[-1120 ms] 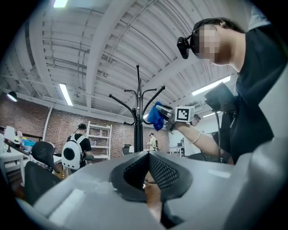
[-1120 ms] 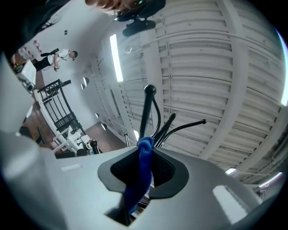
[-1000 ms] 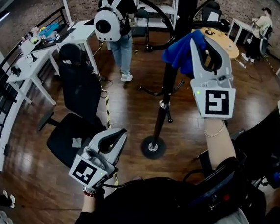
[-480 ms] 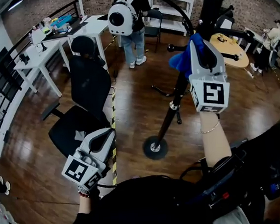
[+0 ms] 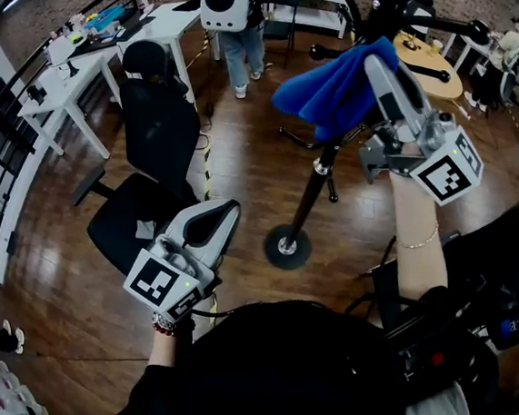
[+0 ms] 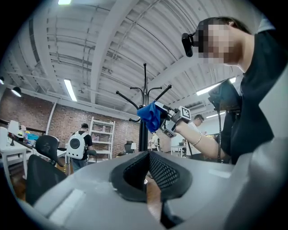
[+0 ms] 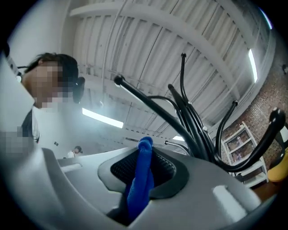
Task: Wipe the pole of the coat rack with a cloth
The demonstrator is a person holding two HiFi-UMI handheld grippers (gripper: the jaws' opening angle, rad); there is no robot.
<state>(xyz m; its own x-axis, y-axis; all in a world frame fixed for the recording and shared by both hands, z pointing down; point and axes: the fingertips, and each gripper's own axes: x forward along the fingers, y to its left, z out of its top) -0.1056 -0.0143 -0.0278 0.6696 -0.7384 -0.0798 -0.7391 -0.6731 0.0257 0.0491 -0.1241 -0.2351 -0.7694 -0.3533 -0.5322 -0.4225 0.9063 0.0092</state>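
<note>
Head view, right hand-held gripper [image 5: 382, 76]: it's being held up high and clamping the blue cloth [image 5: 330, 90], I guess so the cloth reaches the upper part of the coat rack pole [image 5: 309, 202].
Head view, cloth: it's bunching into a fat wad and covering the pole up there. Whether it's actually pressing on it, I can't tell from here.
Head view, left hand-held gripper [image 5: 215, 223]: it's hanging low near the office chair [image 5: 157, 139], well apart from the pole, probably just keeping out of the way.
Left gripper view, left hand-held gripper [image 6: 147, 157]: the jaws are sitting together with nothing between them.
Left gripper view, cloth [image 6: 150, 116]: it's sitting right at the black pole [image 6: 144, 134], just under the hooks.
Right gripper view, right hand-held gripper [image 7: 145, 155]: the jaws are pinching a folded ridge of cloth [image 7: 141, 179], which is poking up past the pads.
Right gripper view, hooks [image 7: 193, 121]: they're fanning out close by, thin, black and glossy.
</note>
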